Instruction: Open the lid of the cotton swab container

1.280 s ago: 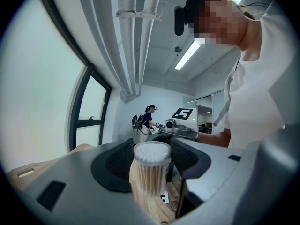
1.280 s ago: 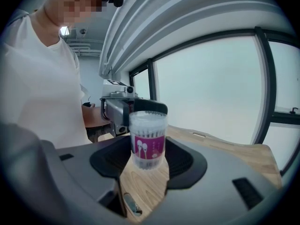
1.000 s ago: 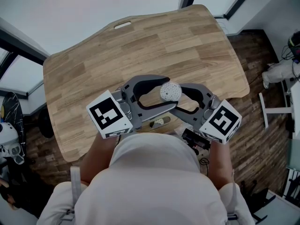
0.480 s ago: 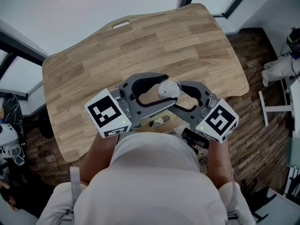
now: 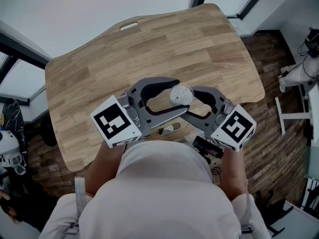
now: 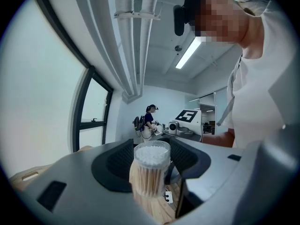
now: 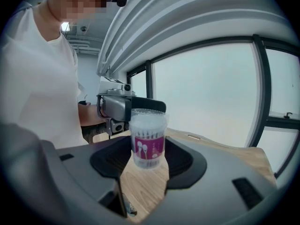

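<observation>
The cotton swab container (image 5: 181, 95) is held upright over the near part of the wooden counter (image 5: 99, 63), in front of the person's white shirt (image 5: 164, 193). It is grasped from 2 sides: the left hand-held gripper (image 5: 179, 97) is clenched on it, and the right hand-held gripper (image 5: 190, 102) is closed against its purple-labelled wall. The clear lid (image 7: 149, 112) is seated on top, over the white swab heads (image 6: 151, 154). A small pale object (image 5: 169, 129) lies on the counter below.
</observation>
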Available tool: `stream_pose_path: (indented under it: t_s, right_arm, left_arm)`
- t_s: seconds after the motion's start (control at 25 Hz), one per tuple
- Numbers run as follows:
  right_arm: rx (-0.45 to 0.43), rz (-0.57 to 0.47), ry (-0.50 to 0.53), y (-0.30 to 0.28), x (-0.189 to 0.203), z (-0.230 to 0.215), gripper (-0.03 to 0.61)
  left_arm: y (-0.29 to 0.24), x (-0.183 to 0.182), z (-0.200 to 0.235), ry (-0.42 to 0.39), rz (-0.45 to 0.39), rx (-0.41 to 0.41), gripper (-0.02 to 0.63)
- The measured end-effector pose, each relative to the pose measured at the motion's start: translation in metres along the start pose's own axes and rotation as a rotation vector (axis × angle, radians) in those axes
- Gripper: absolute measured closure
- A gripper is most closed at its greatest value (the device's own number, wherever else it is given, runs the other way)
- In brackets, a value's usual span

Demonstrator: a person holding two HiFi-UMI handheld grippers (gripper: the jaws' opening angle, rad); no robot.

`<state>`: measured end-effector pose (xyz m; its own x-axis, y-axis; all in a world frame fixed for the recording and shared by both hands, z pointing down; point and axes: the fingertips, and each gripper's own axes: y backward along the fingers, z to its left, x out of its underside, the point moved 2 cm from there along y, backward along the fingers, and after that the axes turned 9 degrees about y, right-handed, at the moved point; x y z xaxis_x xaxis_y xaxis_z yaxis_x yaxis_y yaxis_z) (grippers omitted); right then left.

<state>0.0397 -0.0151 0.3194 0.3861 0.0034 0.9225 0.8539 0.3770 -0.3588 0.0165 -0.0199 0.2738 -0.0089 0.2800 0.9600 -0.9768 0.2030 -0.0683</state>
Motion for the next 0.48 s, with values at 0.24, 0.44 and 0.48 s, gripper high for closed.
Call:
stream_pose_path:
  t_s: [0.24, 0.44, 0.48]
  right_arm:
    - [0.008, 0.000, -0.013, 0.0023, 0.0015, -0.0044, 0.344]
    - [0.007, 0.000, -0.014, 0.0020, 0.0017, -0.0057, 0.344]
    - [0.008, 0.006, -0.013, 0.0019, 0.0026, -0.0062, 0.344]
  left_arm:
    - [-0.0010, -0.0037, 0.0015, -0.031, -0.008, -0.034, 0.366]
    - [-0.0002, -0.0055, 0.0021, -0.040, -0.019, -0.048, 0.367]
    - [0.0002, -0.0073, 0.0023, -0.041, -0.028, -0.051, 0.367]
